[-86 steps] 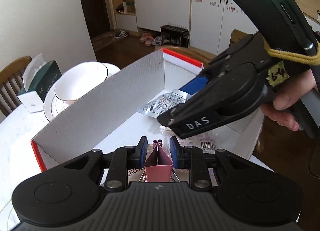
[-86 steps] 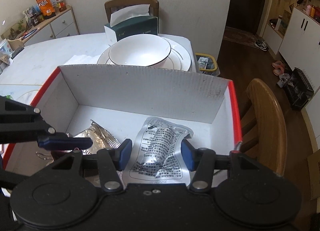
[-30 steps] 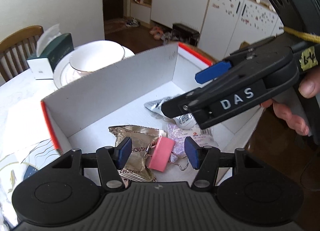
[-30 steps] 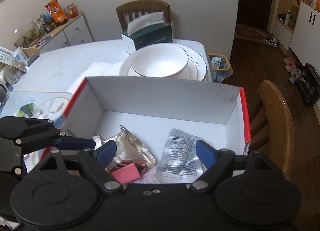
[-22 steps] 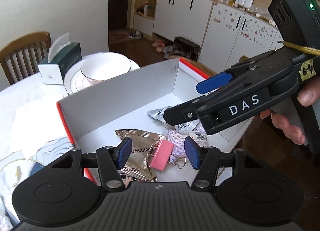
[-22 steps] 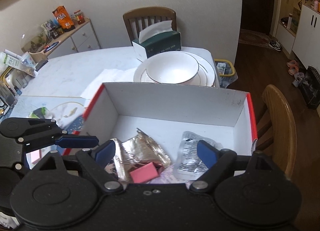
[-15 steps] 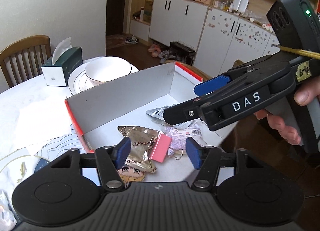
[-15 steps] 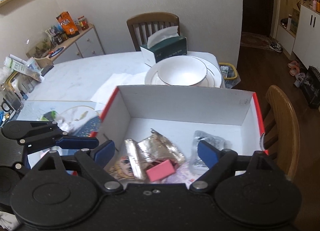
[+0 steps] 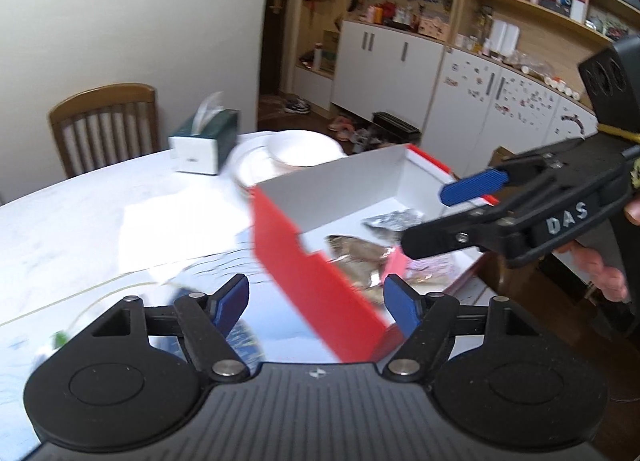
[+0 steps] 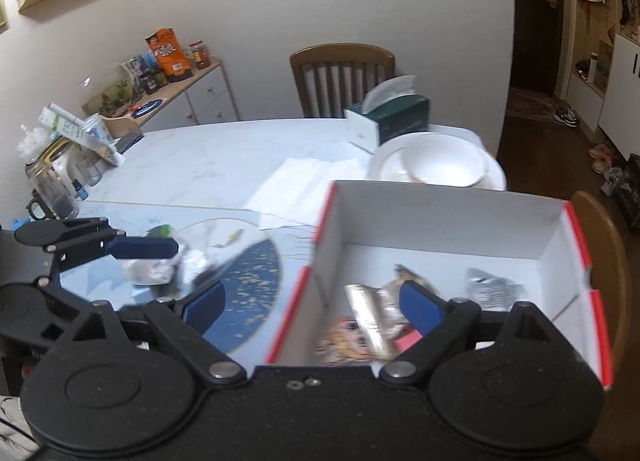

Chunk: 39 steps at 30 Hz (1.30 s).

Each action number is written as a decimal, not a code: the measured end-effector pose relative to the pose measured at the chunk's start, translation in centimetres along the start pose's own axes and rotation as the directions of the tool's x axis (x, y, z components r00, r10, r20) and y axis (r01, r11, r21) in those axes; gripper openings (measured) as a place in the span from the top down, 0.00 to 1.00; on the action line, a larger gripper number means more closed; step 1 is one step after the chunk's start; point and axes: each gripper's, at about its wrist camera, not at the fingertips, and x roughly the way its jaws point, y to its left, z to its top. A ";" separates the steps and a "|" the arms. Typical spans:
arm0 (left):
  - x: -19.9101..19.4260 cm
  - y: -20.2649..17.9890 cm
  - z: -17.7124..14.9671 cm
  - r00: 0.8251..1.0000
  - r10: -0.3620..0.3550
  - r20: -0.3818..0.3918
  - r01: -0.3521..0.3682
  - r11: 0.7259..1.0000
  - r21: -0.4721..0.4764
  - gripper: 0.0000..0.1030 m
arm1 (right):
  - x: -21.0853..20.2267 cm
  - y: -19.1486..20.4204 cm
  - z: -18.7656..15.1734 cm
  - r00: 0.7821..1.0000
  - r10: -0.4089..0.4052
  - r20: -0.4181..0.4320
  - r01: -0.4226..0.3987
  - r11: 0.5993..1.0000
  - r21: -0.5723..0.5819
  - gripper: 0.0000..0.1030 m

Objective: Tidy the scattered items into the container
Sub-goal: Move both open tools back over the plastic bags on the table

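While jaws widen | left gripper (image 9: 316, 303) empty | right gripper (image 10: 312, 303) empty | box (image 10: 440, 217) at 2 o'clock, pink clip (image 10: 408, 340) inside

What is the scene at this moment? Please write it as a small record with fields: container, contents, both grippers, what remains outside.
container: red and white cardboard box, open top, on the table
contents: gold foil packet, silver packet, pink binder clip, cartoon-face packet
left gripper: jaws opening, nothing between them
right gripper: jaws opening, nothing between them
outside: crumpled silver wrapper on the table, left of the box
nearby: bowl on plates, tissue box
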 end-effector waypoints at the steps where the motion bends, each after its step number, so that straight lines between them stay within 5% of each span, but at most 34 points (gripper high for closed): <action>1: -0.5 0.8 -0.3 1.000 0.011 0.003 -0.011 1.000 -0.004 0.25 | 0.2 0.8 0.0 1.000 -0.002 0.002 0.002 1.000 -0.007 0.09; 10: -3.9 7.7 -2.9 0.994 0.109 0.000 -0.108 0.991 -0.073 0.13 | 3.2 7.0 0.5 1.000 0.002 -0.003 -0.002 0.999 -0.047 0.09; 12: -4.1 9.3 -3.2 0.991 0.134 -0.012 -0.134 0.987 -0.092 0.00 | 4.0 8.2 0.6 1.000 0.004 -0.008 -0.004 0.999 -0.054 0.09; 20: -4.3 15.6 -3.9 0.972 0.225 -0.073 -0.234 0.958 -0.165 0.00 | 8.2 11.5 0.5 1.000 -0.011 -0.024 0.009 0.995 -0.097 0.09; 39: 3.4 23.6 -4.0 0.916 0.174 -0.361 -0.320 0.860 -0.397 0.00 | 17.6 15.1 -0.1 0.993 -0.028 -0.113 -0.009 0.948 -0.319 0.11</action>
